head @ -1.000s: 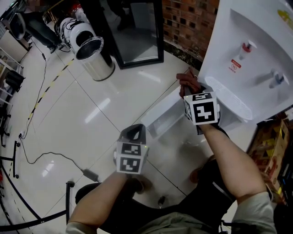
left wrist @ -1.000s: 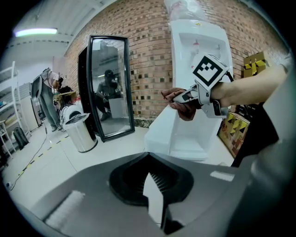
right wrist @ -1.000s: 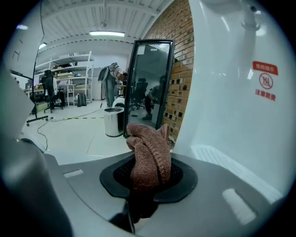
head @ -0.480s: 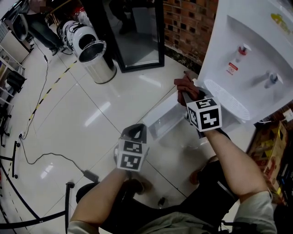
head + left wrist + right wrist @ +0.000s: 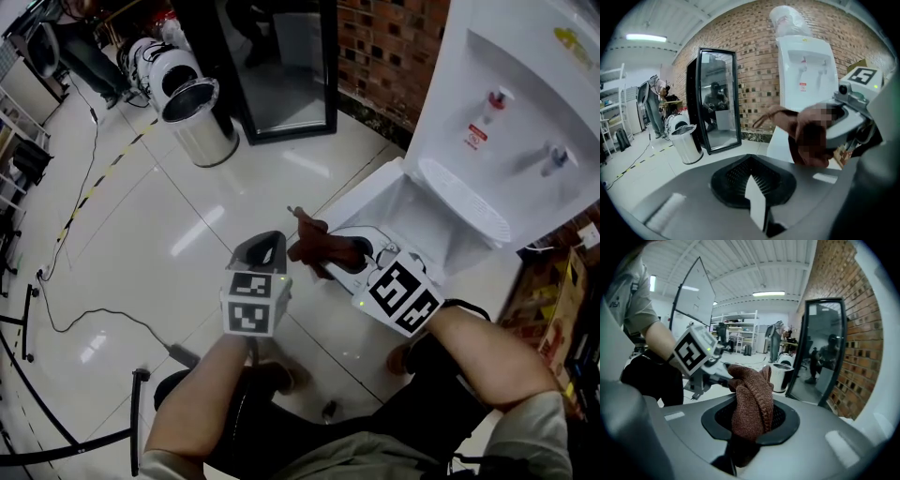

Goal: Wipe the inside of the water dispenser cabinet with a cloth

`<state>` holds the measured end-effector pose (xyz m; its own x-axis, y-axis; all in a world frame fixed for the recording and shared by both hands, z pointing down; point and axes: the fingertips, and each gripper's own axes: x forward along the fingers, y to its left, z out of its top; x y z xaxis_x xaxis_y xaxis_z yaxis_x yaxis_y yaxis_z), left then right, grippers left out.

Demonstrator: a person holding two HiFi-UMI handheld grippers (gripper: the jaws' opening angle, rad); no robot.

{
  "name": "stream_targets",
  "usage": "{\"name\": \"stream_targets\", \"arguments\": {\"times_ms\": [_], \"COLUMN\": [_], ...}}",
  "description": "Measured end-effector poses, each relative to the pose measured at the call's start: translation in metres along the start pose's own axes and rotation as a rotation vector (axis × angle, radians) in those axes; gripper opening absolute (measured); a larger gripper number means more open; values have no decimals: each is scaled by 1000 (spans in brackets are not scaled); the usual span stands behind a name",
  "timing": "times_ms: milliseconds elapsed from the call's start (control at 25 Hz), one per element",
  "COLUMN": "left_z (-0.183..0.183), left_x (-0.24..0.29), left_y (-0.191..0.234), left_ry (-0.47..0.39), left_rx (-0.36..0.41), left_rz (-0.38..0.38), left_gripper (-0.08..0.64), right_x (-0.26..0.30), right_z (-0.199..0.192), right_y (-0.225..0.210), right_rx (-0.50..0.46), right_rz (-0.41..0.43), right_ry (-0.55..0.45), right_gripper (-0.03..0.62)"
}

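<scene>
cloth (image 5: 321,249): brown, knitted, bunched; pinched at one end in the right tongs, the loose end sticking out past the tips. It hangs in the air above the floor, in front of the cabinet and outside it, just beside the tips of the left tongs; whether it touches them I cannot tell. The right gripper view shows it (image 5: 752,401) rising in folds out of the jaw opening; the left gripper view shows it (image 5: 801,145) ahead and to the right.
cabinet (image 5: 384,202): lower part of the water dispenser, under the drip tray; its front stands open, with white inner walls showing.
right tongs (image 5: 352,255): partly closed, pads pressed on the cloth (image 5: 750,420); they point toward the left tongs.
left tongs (image 5: 267,246): fully closed with nothing between the jaws (image 5: 755,190); held low and to the left of the cabinet.
water dispenser (image 5: 525,112): white, with a red tap (image 5: 502,98) and a blue tap (image 5: 567,159); a clear bottle (image 5: 787,21) sits on top.
floor (image 5: 169,234): glossy white tiles, with a cable (image 5: 94,323) trailing across.
mirror (image 5: 281,66): black frame, leaning against the brick wall (image 5: 389,47).
bin (image 5: 192,117): metal, round, near the mirror's left side.
</scene>
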<state>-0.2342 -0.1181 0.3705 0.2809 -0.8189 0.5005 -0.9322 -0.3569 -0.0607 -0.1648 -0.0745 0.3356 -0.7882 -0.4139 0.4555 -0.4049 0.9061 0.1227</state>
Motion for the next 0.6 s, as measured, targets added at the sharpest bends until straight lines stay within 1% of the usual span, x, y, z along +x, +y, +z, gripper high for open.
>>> {"name": "stream_targets", "arguments": {"times_ms": [120, 200, 360, 480, 600], "left_z": [3, 0, -15, -28, -34], "left_x": [2, 5, 9, 11, 15], "left_y": [-1, -4, -11, -14, -11], "left_ry": [-4, 6, 47, 79, 91], "left_rx": [-8, -4, -6, -16, -31], "left_rz": [-14, -31, -69, -92, -98], "left_gripper": [0, 0, 0, 0, 0], "right_x": [13, 20, 29, 32, 37], "right_z": [-17, -31, -52, -58, -63], "right_y": [25, 32, 27, 21, 19], "right_rx": [-72, -102, -100, -64, -35], "right_rz": [94, 124, 121, 104, 89], "right_ry": [68, 115, 190, 199, 191], "right_gripper": [103, 103, 103, 103, 103]}}
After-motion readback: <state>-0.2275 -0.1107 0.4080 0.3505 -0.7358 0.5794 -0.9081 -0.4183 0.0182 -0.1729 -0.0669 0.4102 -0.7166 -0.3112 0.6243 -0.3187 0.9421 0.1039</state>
